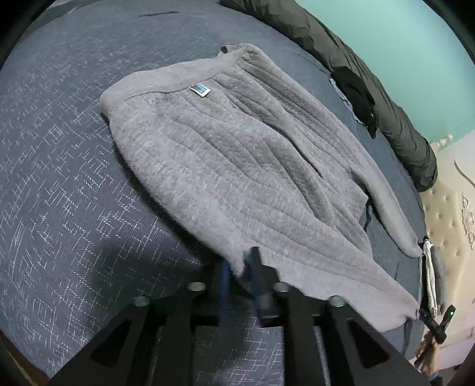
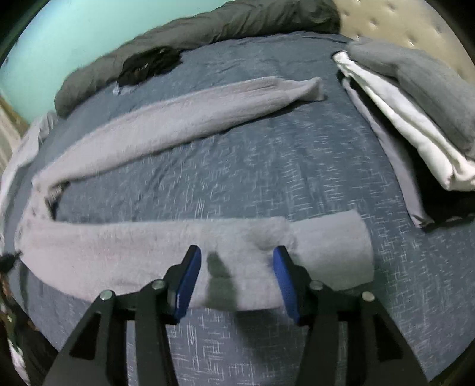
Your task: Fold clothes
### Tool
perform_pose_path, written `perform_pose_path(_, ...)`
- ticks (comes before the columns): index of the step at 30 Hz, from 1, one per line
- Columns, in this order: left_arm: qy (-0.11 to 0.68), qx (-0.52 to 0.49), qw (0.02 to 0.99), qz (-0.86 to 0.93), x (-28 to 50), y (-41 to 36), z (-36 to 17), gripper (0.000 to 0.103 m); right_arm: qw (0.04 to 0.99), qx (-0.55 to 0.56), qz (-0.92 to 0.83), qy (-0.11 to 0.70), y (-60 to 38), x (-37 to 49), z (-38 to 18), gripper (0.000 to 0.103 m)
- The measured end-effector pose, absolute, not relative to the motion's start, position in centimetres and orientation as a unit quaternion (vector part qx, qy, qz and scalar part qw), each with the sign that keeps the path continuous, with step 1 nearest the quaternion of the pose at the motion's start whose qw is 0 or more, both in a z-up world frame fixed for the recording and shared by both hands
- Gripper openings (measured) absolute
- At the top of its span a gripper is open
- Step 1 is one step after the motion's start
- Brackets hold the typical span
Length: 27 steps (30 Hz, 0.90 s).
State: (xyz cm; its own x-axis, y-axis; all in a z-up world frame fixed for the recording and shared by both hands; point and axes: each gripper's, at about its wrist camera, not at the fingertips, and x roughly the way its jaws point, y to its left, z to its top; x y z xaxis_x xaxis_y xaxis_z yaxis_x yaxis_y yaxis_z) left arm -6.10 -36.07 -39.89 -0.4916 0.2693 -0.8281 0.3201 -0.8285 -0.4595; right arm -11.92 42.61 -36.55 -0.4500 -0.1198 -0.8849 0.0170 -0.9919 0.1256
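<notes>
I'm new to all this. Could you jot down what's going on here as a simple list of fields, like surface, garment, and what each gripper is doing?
Surface: bed with a blue patterned cover
Garment: grey fleece sweater, spread flat, small label near the collar
Sleeves: one sleeve stretched out across the bed, the other sleeve lying in front of the right gripper
Left gripper: jaws shut on the sweater's edge
Right gripper: jaws open, over the near sleeve
Already folded: stack of clothes by the headboard
Also there: dark rolled quilt, black item
</notes>
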Motion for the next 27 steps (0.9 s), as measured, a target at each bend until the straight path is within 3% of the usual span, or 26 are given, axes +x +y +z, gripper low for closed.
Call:
perform_pose_path(1,0.294,0.506,0.015,-0.811,-6.1,-36.1,-40.0,0.058,0.036,0.527,-0.848,-0.045,42.6,-11.8,-36.8,0.051)
perform_pose_path(7,0.292,0.508,0.015,-0.810,-6.0,-36.0,-40.5,0.059,0.034,0.545,-0.837,-0.043,42.8,-11.3,-38.8,0.051)
perform_pose_path(8,0.291,0.509,0.016,-0.810,-6.1,-36.0,-40.7,0.059,0.036,0.546,-0.836,-0.041,42.8,-11.2,-39.1,0.043)
perform_pose_path(9,0.290,0.510,0.016,-0.810,-6.2,-36.0,-40.8,0.059,0.038,0.546,-0.836,-0.039,42.7,-11.1,-39.3,0.028)
perform_pose_path(10,0.292,0.510,0.017,-0.809,-6.3,-36.0,-41.0,0.058,0.039,0.545,-0.837,-0.036,42.6,-11.0,-39.4,0.023)
perform_pose_path(11,0.295,0.509,0.016,-0.809,-6.3,-36.1,-41.1,0.056,0.039,0.544,-0.838,-0.033,42.5,-10.9,-39.5,0.018)
perform_pose_path(12,0.295,0.508,0.015,-0.809,-6.4,-36.1,-41.1,0.045,0.041,0.543,-0.838,-0.031,42.4,-10.9,-39.6,0.011)
perform_pose_path(13,0.293,0.509,0.016,-0.810,-6.4,-36.0,-41.1,0.032,0.042,0.543,-0.838,-0.029,42.4,-10.9,-39.6,0.008)
perform_pose_path(16,0.289,0.505,0.011,-0.813,-6.5,-35.9,-40.8,0.010,0.044,0.535,-0.844,-0.025,42.5,-11.0,-39.0,0.004)
perform_pose_path(18,0.287,0.501,0.007,-0.816,-6.4,-35.9,-40.6,0.005,0.049,0.526,-0.849,-0.028,42.7,-10.8,-38.3,0.003)
perform_pose_path(27,0.282,0.473,-0.012,-0.835,-4.2,-37.6,-37.0,0.004,0.079,0.507,-0.858,-0.015,44.1,-7.8,-34.9,0.003)
